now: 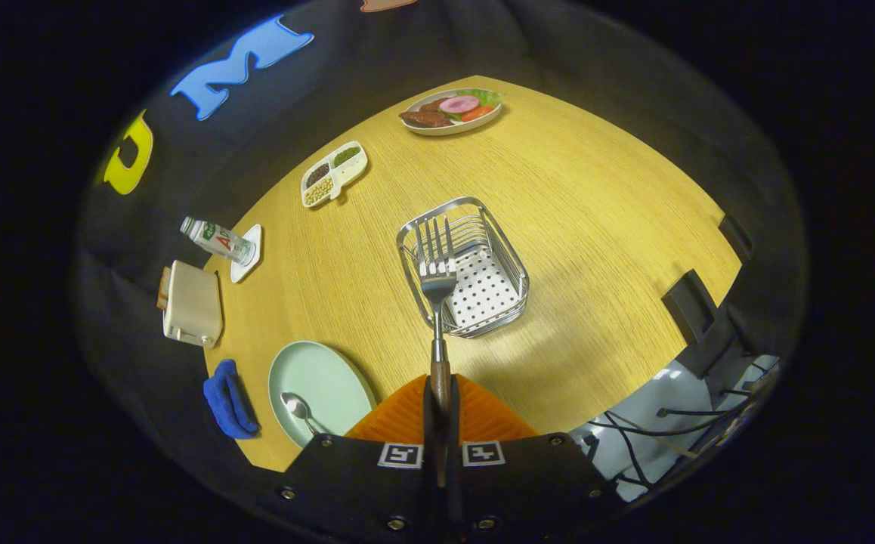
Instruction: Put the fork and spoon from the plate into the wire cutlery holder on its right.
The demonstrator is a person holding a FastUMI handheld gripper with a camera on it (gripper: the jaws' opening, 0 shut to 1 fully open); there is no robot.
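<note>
Over the yellow wooden table [573, 227], the tongs [440, 393] hang high, clenched on the wooden handle of the fork [437, 283], both fingers pressing it from either side. Straight ahead of them and below stands the wire cutlery holder [483, 291], a shiny basket with a perforated floor, its open mouth facing up. Behind the tongs and to their left rests the pale green plate [328, 378], well apart from the holder. The fork's long axis runs straight out along the fingers, tines leading, and the tines overlie the holder's near-left rim; whether they are inside the basket or only above it cannot be told from this angle. By the look of it, the coming move is a short drop along that same line, since the basket lies dead ahead. On the plate, near its front edge, lies the spoon [298, 408], bowl up, not yet collected.
</note>
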